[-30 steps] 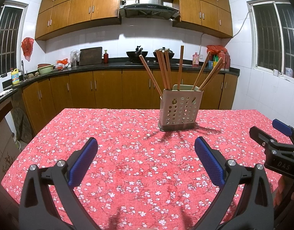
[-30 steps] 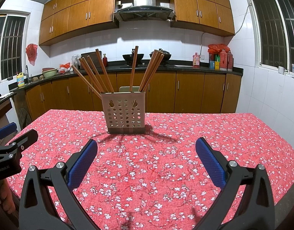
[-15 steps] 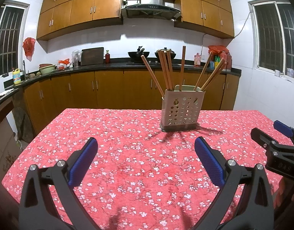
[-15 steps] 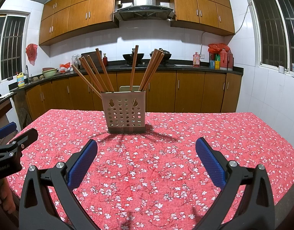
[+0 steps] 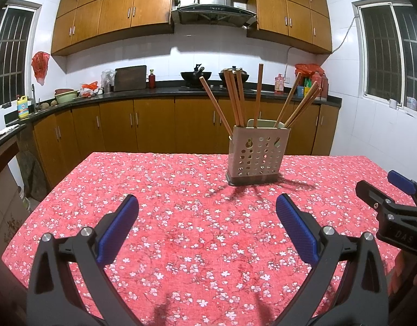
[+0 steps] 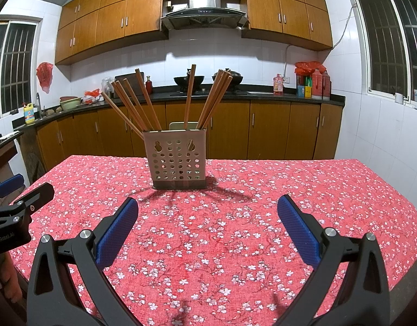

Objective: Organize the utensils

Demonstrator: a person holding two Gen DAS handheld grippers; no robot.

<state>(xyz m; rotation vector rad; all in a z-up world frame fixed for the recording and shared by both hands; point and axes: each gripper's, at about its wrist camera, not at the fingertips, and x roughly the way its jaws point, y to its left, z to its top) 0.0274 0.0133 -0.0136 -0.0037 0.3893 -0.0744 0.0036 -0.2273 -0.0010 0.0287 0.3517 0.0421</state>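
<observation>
Left gripper (image 5: 207,210): jaws spread, empty, over near desk (image 5: 181,217);
Right gripper (image 6: 208,212): jaws spread, empty;
Chopsticks (image 6: 189,96): upright in holder (image 6: 178,160), far centre of desk.

Kitchen, artificial light, dark outside. White tiled walls (image 6: 377,125). Wooden wall cabinets (image 6: 113,19) at 12 o'clock, steel range hood (image 6: 204,8) between them. Black countertop (image 6: 263,96) over wooden base cabinets (image 6: 268,130). Barred windows: one (image 6: 10,68) at 9 o'clock, another (image 6: 390,46) at 3 o'clock. Desk in red floral tablecloth (image 6: 290,190).
</observation>
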